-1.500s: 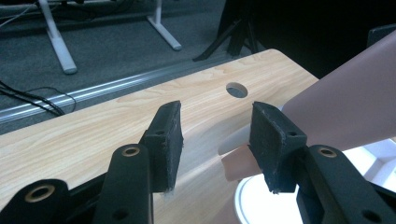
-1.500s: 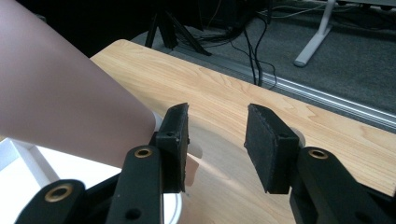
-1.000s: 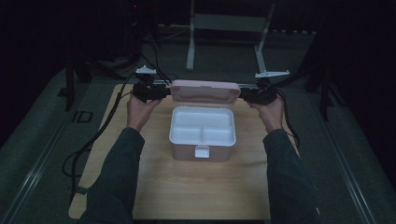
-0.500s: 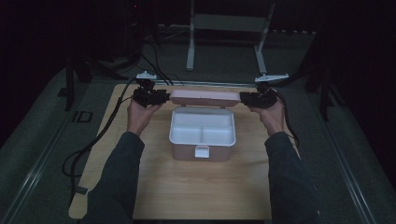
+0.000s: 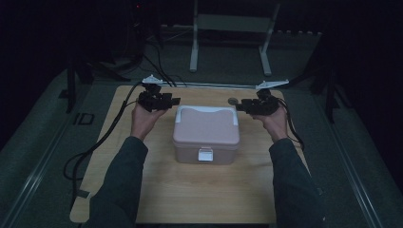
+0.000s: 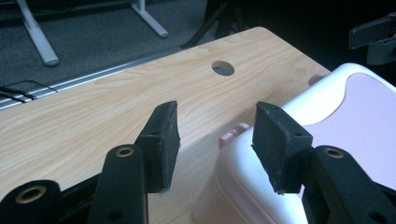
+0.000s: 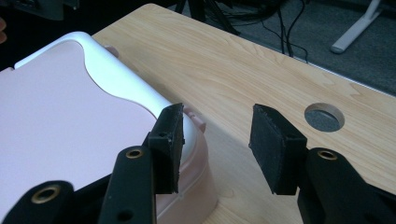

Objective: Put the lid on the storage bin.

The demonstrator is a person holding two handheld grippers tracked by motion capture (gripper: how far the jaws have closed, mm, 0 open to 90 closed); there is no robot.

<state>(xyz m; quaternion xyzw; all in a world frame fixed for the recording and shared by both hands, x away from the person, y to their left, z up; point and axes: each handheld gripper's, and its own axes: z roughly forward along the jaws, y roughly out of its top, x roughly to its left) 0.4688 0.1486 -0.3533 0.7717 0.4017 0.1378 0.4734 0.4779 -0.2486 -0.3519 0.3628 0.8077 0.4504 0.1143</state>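
A pale wooden counter (image 5: 190, 190) fills the near part of the high view, with two sleeved forearms reaching in from six o'clock. At the counter's middle sits a pink box (image 5: 206, 134) with its lid shut and a small white latch (image 5: 205, 154) on the near wall, facing six o'clock. At about ten o'clock from the box the left tool (image 5: 173, 101) is held beside the box's far left corner, its jaws apart and gripping nothing; in the left gripper view (image 6: 215, 135) the box's rounded corner lies just under the right-hand jaw. At about two o'clock the right tool (image 5: 240, 106) is held by the far right corner, jaws likewise apart and empty (image 7: 215, 135). Beyond it, at one o'clock, a round hole (image 5: 233, 100) is cut in the counter. Farther off, grey floor carries black cables (image 5: 157, 71) and a white stand (image 5: 233, 45).
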